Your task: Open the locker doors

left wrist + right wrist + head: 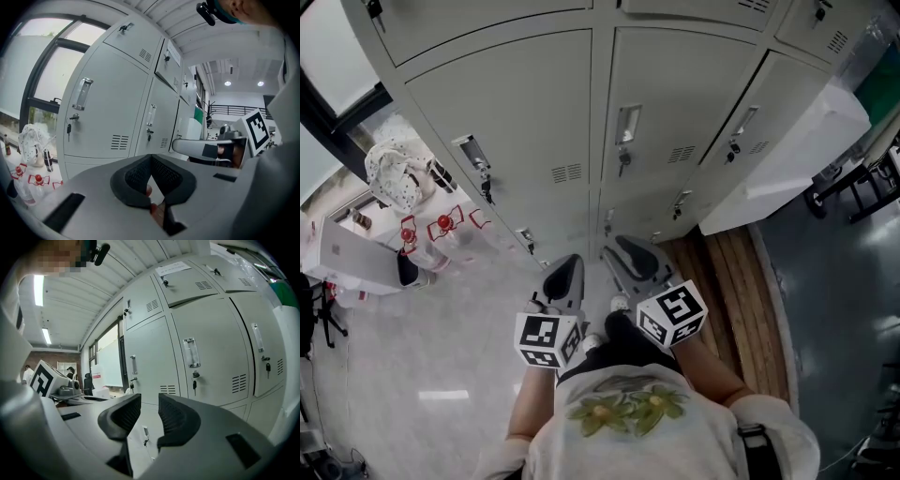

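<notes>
Locker doors (215,333) beyond ajar right tongs (148,400)

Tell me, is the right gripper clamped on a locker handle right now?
No, the right gripper has its jaws apart and empty, and the locker handle lies beyond them.

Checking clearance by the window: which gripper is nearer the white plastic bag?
Left. The left gripper hangs on the white plastic bag's side; the right gripper lies beyond it, farther off.
</notes>
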Demonstrator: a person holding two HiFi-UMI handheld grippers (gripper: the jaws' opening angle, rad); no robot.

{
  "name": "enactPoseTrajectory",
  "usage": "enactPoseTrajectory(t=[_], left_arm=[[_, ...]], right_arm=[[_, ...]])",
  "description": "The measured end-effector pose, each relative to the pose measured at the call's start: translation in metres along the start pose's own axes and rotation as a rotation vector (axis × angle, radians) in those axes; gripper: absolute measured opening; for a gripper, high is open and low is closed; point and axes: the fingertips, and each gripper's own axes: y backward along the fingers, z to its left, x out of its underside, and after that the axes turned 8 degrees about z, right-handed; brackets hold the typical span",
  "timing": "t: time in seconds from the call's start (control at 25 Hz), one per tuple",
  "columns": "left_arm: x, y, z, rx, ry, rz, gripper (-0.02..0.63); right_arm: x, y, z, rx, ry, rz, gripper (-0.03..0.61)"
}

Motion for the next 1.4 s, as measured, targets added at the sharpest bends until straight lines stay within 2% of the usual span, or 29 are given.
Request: enactPoseTrajectory(t=[0.08,0.6,0.76,1.0,1.4], left_arm=[[-0.004,-0.005,0.001,0.004,-0.009,0.0,0.029],[-0.052,-0.042,0.026,-0.033,-0.052,-0.04,0.029],[-0.059,-0.056,0.027,-0.027,-0.062,-0.031,0.029],[-0.066,-0.075,0.029,-0.021,-0.076,-0.019,0.029],[-0.072,-0.092,0.043,-0.043,-0.079,-0.002,0.029]], right_arm=[[-0.003,-0.006,-0.007,-0.001,-0.006,-0.002,0.118],[-0.053,-0.049,-0.057,0.036,0.046,-0.065,0.121],[-0.066,-0.056,-0.072,0.057,0.069,-0.087,0.121],[-0.082,-0.066,-0.097,0.133,0.12,-0.109,0.121],[-0.096,-0.088,-0.12,0.158,0.126,-0.126,0.147]])
